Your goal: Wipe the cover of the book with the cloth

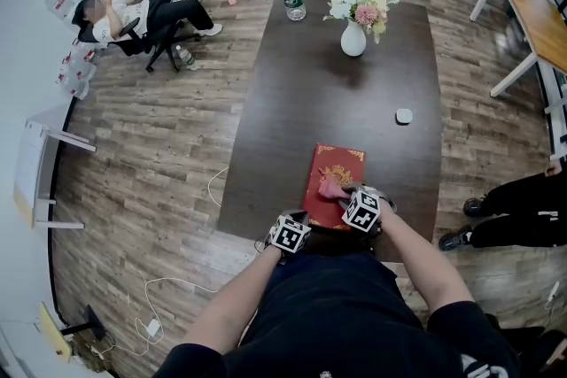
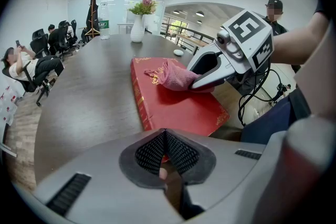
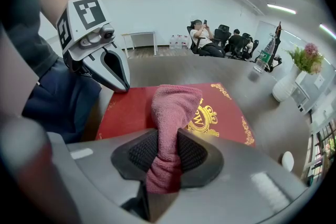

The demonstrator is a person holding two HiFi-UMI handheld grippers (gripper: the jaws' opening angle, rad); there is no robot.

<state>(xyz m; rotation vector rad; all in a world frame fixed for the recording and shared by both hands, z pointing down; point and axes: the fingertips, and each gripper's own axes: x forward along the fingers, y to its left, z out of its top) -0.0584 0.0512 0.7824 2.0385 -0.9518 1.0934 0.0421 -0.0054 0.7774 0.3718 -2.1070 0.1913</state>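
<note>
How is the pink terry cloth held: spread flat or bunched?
Bunched. The pink terry cloth is pinched into a roll between the right gripper's jaws, its tip on the red gold-embossed book.

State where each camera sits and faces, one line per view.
Head view: on the person's head, facing steeply down at the table; forearms show.
Left gripper view: on the left hand-held gripper, facing over the book towards the vase; right arm shows.
Right gripper view: on the right hand-held gripper, facing across its gripped cloth; left arm shows.
Both gripper views share book and cloth.

left claw (image 2: 165, 136) closed, cloth (image 2: 173, 75) on red book (image 2: 178, 107)
</note>
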